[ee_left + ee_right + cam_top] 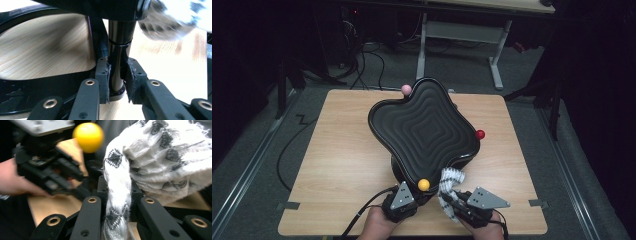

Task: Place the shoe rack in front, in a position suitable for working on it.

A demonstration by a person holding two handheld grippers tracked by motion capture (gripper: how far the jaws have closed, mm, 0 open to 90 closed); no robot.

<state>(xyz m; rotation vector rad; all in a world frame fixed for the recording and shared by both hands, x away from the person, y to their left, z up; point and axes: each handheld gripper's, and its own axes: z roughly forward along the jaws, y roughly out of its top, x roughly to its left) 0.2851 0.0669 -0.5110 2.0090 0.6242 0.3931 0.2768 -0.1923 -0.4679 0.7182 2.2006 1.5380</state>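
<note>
A black four-lobed top with ridged rings [424, 127] stands tilted on the wooden table [337, 160]. Its corners carry a pink ball [406, 89], a red ball [480, 134] and a yellow ball [424, 184]. My left gripper [411, 196] is at the near side, under the yellow corner. In the left gripper view it [118, 77] is shut on a glossy black post [119, 47] beneath the top. My right gripper [458, 202] is shut on a white cloth with black patterning [451, 186], bunched beside the top's near edge. The cloth [160, 157] runs down between my right gripper's [117, 195] pads, with the yellow ball [88, 137] close by.
The black base [37, 97] of the object curves around the post on the table. The table's near edge [412, 234] lies just below my hands. A desk frame [492, 40] and cables [367, 60] stand on the floor beyond the far edge.
</note>
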